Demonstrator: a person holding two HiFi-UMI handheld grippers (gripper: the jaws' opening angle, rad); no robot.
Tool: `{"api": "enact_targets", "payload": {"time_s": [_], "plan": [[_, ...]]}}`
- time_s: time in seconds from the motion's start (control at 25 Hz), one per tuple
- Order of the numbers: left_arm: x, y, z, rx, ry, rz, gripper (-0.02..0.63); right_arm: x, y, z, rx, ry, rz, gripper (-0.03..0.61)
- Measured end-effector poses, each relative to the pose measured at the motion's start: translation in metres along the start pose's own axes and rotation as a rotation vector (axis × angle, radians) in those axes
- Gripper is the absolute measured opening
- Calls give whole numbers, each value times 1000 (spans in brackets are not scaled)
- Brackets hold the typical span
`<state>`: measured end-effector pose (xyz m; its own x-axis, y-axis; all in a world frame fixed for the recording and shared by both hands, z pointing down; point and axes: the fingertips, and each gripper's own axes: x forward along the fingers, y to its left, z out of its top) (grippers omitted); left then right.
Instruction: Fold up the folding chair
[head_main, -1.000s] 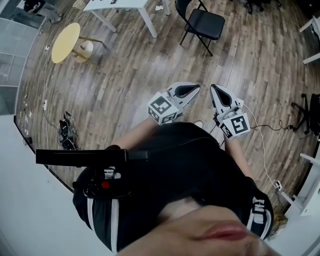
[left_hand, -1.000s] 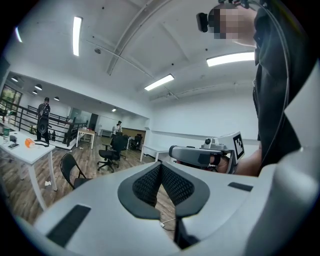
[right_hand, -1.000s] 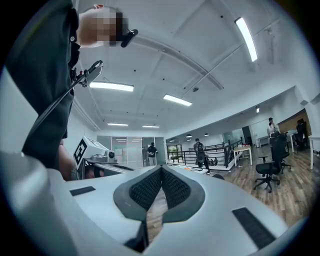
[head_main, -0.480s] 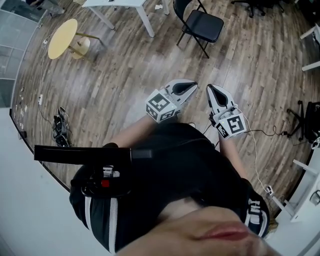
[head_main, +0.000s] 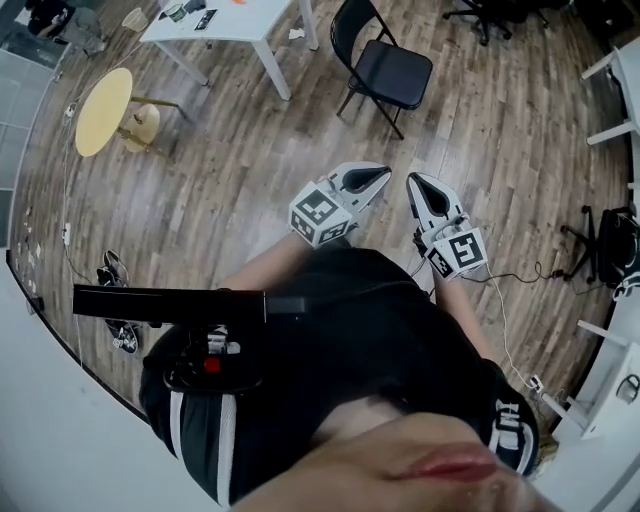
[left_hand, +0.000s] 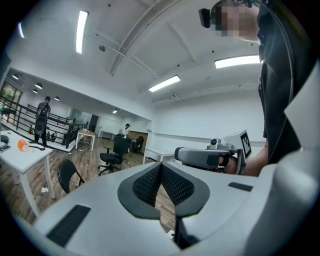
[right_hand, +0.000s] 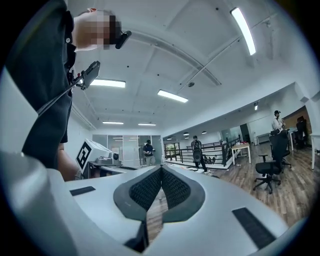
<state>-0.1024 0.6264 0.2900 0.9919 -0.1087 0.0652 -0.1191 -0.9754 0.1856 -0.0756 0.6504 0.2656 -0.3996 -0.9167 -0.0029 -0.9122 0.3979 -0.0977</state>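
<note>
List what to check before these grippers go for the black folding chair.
1. Black metal folding chair in sight, standing unfolded: ok.
2. Chair seat bare: ok.
3. Left gripper jaws apart for a grasp: not ok, shut and empty.
4. Right gripper jaws apart: not ok, shut and empty.
5. Chair within reach: not ok, a stretch of wooden plank floor lies between.
6. White table apart from the chair: ok, a gap shows.

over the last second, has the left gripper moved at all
Yes. In the head view the left gripper has moved toward the folding chair, which stands open on the wood floor; the gap between them is shorter than before.
</note>
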Motion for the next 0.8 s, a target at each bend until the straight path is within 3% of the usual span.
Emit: {"api": "enact_targets", "payload": {"time_s": [0.12, 0.44, 0.8], "plan": [[5, 12, 5, 16, -2, -26, 6, 16, -7, 1, -12, 1, -5, 11], [11, 128, 27, 26, 3, -63, 6, 122, -52, 0, -9, 9, -57, 11], [29, 201, 30, -2, 16, -55, 5, 175, -95, -5, -2, 32, -84, 11]]}}
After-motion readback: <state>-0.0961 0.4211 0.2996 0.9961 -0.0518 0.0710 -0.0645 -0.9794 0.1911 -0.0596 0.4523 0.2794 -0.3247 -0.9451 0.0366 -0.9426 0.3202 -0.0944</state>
